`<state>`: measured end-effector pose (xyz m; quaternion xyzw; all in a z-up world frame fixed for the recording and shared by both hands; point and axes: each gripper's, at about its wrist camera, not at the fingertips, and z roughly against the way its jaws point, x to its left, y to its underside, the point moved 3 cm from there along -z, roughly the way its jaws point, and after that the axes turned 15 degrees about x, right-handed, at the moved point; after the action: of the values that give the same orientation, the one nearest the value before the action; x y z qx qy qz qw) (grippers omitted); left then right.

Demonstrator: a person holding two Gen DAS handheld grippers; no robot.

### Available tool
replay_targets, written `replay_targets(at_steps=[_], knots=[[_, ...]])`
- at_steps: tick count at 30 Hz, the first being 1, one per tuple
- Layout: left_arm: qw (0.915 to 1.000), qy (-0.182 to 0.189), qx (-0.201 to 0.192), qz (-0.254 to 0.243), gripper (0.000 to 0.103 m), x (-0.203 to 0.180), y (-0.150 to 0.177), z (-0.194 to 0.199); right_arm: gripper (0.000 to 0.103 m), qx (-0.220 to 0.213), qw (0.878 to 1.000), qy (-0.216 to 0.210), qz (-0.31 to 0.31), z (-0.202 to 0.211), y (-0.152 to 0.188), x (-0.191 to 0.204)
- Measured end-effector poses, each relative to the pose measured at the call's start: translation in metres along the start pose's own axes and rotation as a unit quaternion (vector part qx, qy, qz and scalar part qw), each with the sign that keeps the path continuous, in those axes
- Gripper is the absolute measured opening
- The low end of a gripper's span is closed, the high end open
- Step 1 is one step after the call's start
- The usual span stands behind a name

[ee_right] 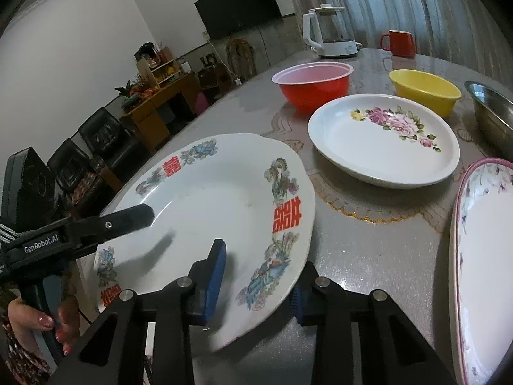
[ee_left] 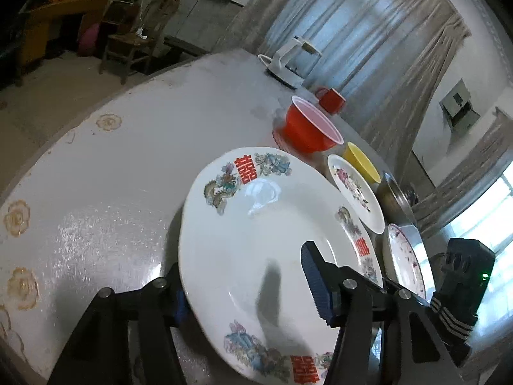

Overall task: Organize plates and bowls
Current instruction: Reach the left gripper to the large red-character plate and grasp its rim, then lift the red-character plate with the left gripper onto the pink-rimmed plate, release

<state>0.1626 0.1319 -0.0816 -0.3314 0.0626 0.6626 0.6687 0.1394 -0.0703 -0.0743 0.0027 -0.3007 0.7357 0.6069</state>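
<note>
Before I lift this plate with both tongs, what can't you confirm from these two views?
- Left tongs, left wrist view: the outer pad sits under the dragon plate; the rim hides any contact.
- Right tongs, right wrist view: the outer pad is tucked under the rim, so the grip is unconfirmed.
- Pink-rimmed plate: cut off by the frame's right edge.
- Steel bowl: cut off at the right edge; contents unseen.

Plates (ee_right: 211, 211) – three; bowls (ee_right: 312, 86) – three; one mug (ee_right: 399, 43); one kettle (ee_right: 330, 33).
</note>
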Motion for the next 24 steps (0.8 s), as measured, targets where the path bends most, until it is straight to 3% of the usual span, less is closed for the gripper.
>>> replay_targets(at_steps=[3,8,16,24], knots=[[0.9999,-0.009,0.003,-0.011,0.061,0.0,-0.004,-0.002,0.027,-0.002,1.0,0.004,-0.005,0.001,0.0,-0.003],[0.9968,-0.05,0.009,-0.061,0.061,-0.01,-0.002,-0.007,0.026,-0.003,1.0,-0.003,-0.01,0.002,0.003,-0.006],[0.9838,-0.131,0.009,-0.122,0.06,-0.028,0.011,-0.015,0.024,-0.018,0.999,-0.041,-0.013,0.007,0.008,-0.008],[0.9808,-0.135,-0.017,-0.139,0.06,-0.038,0.028,-0.015,0.026,-0.023,0.999,-0.027,0.002,0.014,0.015,-0.005]])
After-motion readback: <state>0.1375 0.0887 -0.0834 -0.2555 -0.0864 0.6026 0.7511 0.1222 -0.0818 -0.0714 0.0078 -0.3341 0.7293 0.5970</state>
